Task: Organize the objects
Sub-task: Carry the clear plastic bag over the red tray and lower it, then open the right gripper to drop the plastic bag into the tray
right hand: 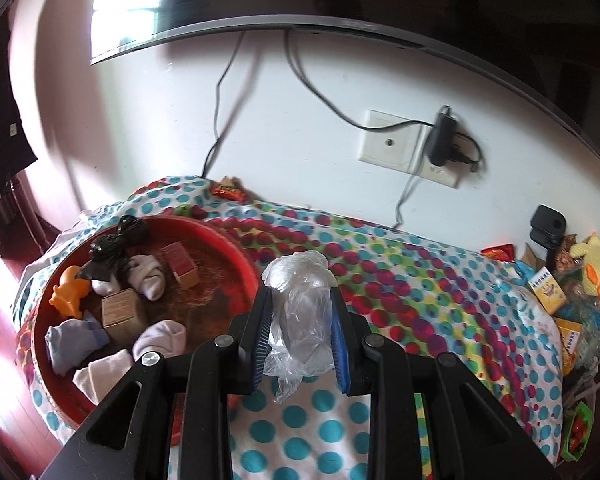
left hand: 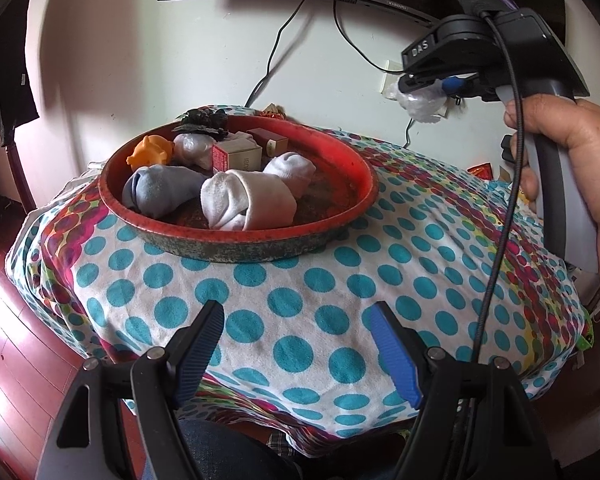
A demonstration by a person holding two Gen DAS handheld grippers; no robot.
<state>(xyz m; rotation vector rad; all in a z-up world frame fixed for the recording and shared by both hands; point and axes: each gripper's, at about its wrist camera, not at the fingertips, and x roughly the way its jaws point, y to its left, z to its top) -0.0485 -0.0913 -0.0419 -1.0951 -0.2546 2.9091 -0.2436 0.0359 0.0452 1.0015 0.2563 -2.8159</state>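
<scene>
A dotted cloth [left hand: 300,300] covers the table, white with teal spots near the front and running to magenta, green and yellow spots toward the wall. On its left part sits a round red tray [left hand: 332,152] with a worn, greenish outer wall. Inside lie rolled socks: a white sock [left hand: 244,200] nearest the front rim, a grey-blue sock [left hand: 160,192] beside it on the left, and another white one behind. Two small cardboard boxes [left hand: 240,158], an orange toy [left hand: 150,152] and a crumpled black bag [left hand: 204,120] lie further back in the tray.

The task's thing is a crumpled clear plastic bag [right hand: 300,308], glossy, wrinkled and see-through, with a loose tail hanging below. The right gripper [right hand: 300,300] is clamped on it, pads pressing both sides, held in the air above the cloth just right of the tray. The left gripper [left hand: 300,320] hovers over the front of the cloth with its jaws spread wide and nothing between them.

Only the left wrist view shows the hand [left hand: 572,168] around the right gripper's handle and its cable. Only the right wrist view shows the wall socket [right hand: 396,144] with a plugged adapter, and the snack boxes [right hand: 548,288] piled at the cloth's far right edge.
</scene>
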